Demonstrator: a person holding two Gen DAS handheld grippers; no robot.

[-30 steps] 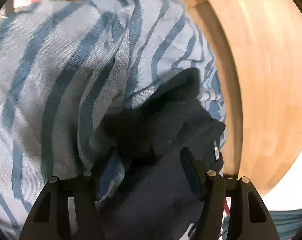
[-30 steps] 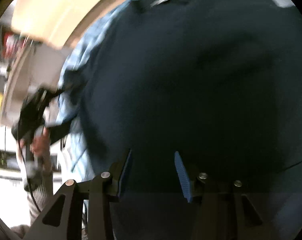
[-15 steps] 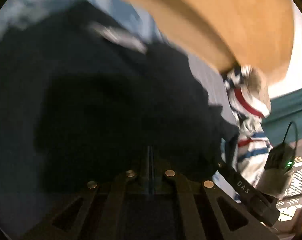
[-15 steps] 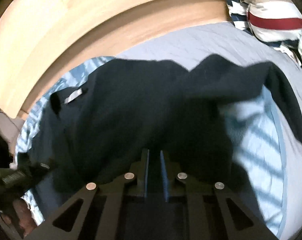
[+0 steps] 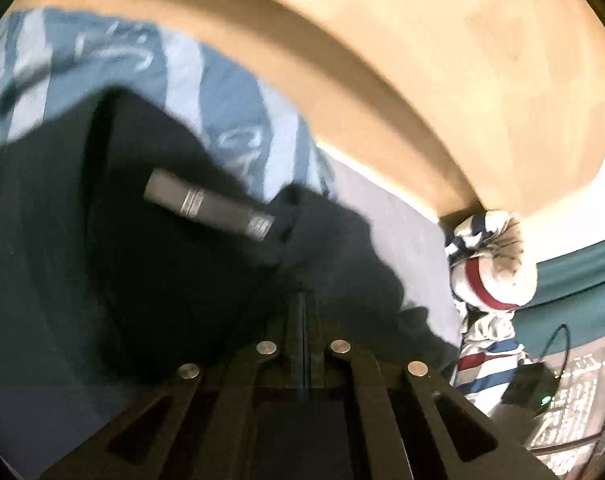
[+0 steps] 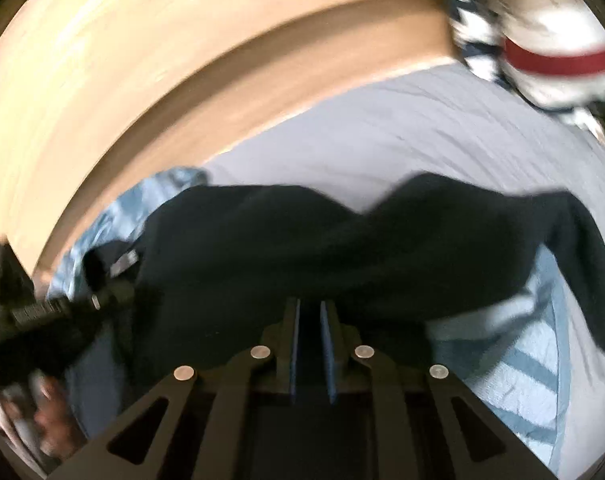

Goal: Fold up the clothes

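Note:
A dark navy garment (image 5: 162, 280) with a grey neck label (image 5: 208, 204) lies partly over a blue-striped cloth (image 5: 222, 92) on a grey bed sheet (image 5: 402, 220). My left gripper (image 5: 304, 298) is shut, its tips pinching the dark fabric just below the label. In the right wrist view the same garment (image 6: 302, 240) stretches across the frame. My right gripper (image 6: 307, 306) is shut on its near edge, with dark cloth in the narrow slot between the pads. The left gripper (image 6: 128, 288) shows there at the garment's label end, held by a hand (image 6: 50, 408). The picture is blurred.
A wooden headboard (image 5: 422, 60) curves behind the sheet. A red, white and navy striped garment (image 5: 486, 276) lies bunched at the right near the headboard. Beyond the bed's right edge are a teal band (image 5: 574, 276) and a small black device (image 5: 530, 384) with a cable.
Both grippers went from open to shut on the dark garment. Both views swung away from the pile, and the garment now spans the grey sheet between the two grippers.

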